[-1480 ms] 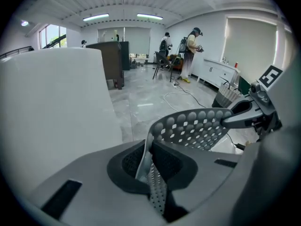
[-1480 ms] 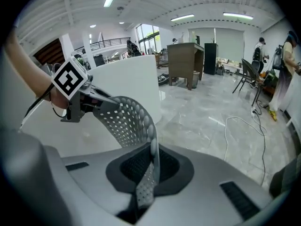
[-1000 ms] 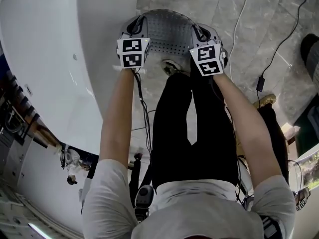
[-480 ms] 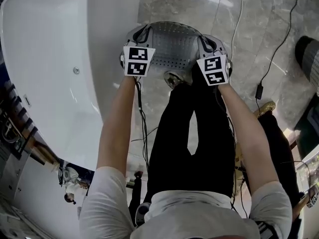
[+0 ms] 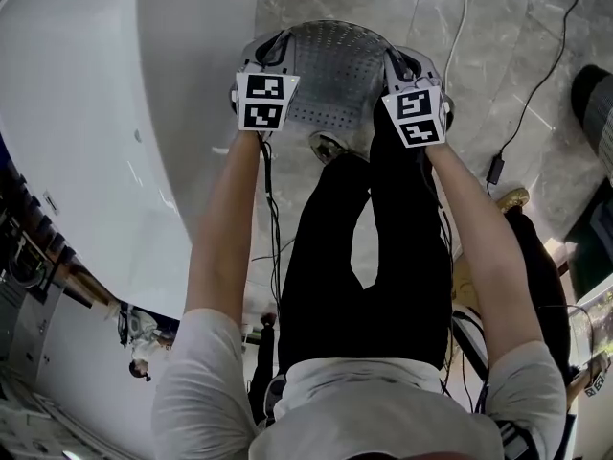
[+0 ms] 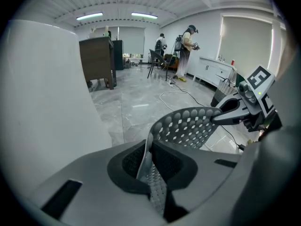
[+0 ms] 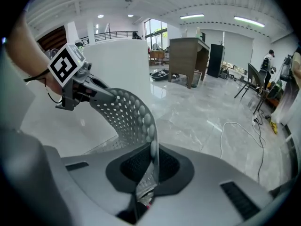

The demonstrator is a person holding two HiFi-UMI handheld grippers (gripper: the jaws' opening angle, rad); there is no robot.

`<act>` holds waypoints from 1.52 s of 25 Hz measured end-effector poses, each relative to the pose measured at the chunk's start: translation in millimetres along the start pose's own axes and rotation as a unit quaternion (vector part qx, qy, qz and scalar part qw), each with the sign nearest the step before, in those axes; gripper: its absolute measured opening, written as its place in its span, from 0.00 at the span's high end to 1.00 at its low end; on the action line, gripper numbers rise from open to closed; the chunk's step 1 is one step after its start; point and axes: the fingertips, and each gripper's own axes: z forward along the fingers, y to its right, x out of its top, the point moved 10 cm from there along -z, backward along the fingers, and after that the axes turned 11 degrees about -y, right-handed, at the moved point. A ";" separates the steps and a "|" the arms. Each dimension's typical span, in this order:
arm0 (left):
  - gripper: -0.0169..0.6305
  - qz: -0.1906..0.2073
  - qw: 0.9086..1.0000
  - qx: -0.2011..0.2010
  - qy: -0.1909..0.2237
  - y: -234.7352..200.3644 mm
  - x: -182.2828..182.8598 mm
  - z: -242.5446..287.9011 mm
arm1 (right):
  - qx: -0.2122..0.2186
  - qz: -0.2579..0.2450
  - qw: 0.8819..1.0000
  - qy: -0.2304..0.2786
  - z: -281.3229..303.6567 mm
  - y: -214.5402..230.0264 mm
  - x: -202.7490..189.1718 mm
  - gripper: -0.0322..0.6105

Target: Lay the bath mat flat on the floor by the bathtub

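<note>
My left tool [image 5: 271, 48] and right tool [image 5: 400, 63] each pinch an edge of the perforated grey bath mat [image 5: 330, 73], arched between them over the floor [image 5: 517, 75] beside the bathtub [image 5: 105, 132].

Left claw [image 6: 149, 163], right claw [image 7: 150, 168] — clamped, arms [image 5: 225, 228] outstretched.

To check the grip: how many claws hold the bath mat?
2. The left claw pinches the bath mat at its left edge, beside the bathtub; the right claw at its right edge.
</note>
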 end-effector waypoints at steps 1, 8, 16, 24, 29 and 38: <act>0.93 -0.005 1.000 0.003 -0.005 -2.1 2.2 4.4 | 0.007 -0.005 1.000 -0.001 4.1 3.8 2.3 0.92; 0.93 -0.022 0.999 0.010 -0.040 -8.4 22.3 37.1 | 0.029 0.013 0.999 -0.012 36.9 36.8 9.2 0.92; 0.93 -0.029 0.999 0.029 -0.032 -8.5 29.5 77.1 | 0.042 -0.002 0.999 -0.002 73.8 65.0 0.3 0.92; 0.93 -0.076 0.996 0.049 0.025 -8.3 18.8 120.2 | 0.020 -0.005 0.999 0.030 114.5 81.6 -9.5 0.92; 0.93 -0.049 0.996 0.059 0.055 -12.7 10.1 142.4 | 0.002 -0.026 0.998 0.058 134.8 80.7 -22.0 0.92; 0.93 0.040 0.993 0.042 0.105 -36.6 6.6 187.1 | -0.046 -0.021 0.991 0.126 172.1 90.2 -31.5 0.92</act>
